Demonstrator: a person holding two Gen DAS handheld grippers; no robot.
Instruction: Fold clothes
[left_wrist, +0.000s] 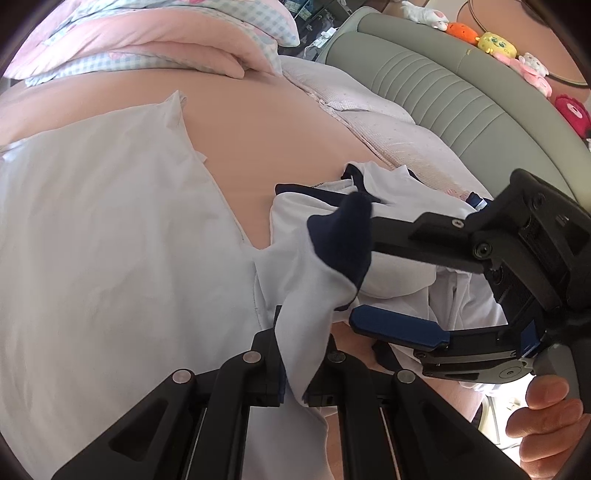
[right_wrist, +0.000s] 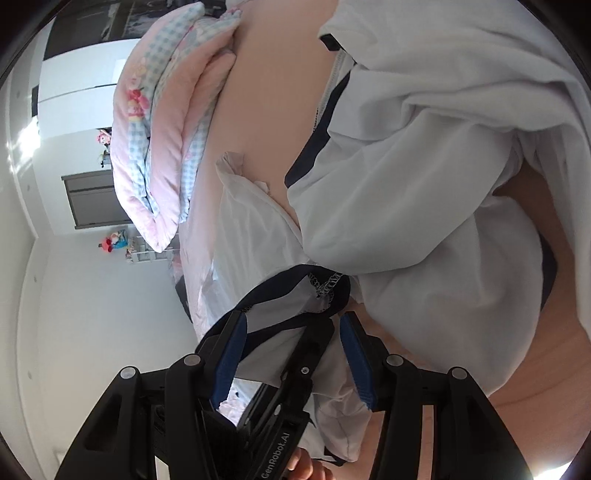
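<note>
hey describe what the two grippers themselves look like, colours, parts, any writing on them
Both are black plastic, angular linkage arms joined by round silver pins. The right gripper has blue ribbed pads lining its jaws, plus dark screws and a grey handle. The left gripper carries white "GenRobot.AI" lettering. No cables or sleeves show.

My left gripper (left_wrist: 295, 354) is pinching down, its fingers nearly meeting. My right gripper (left_wrist: 364, 271) is reaching in from the right, just beyond it, with its fingers (left_wrist: 399, 328) spread apart; in its own wrist view (right_wrist: 291, 354) the blue pads are standing wide. My right hand (left_wrist: 546, 417) is gripping the handle at the near right.
</note>
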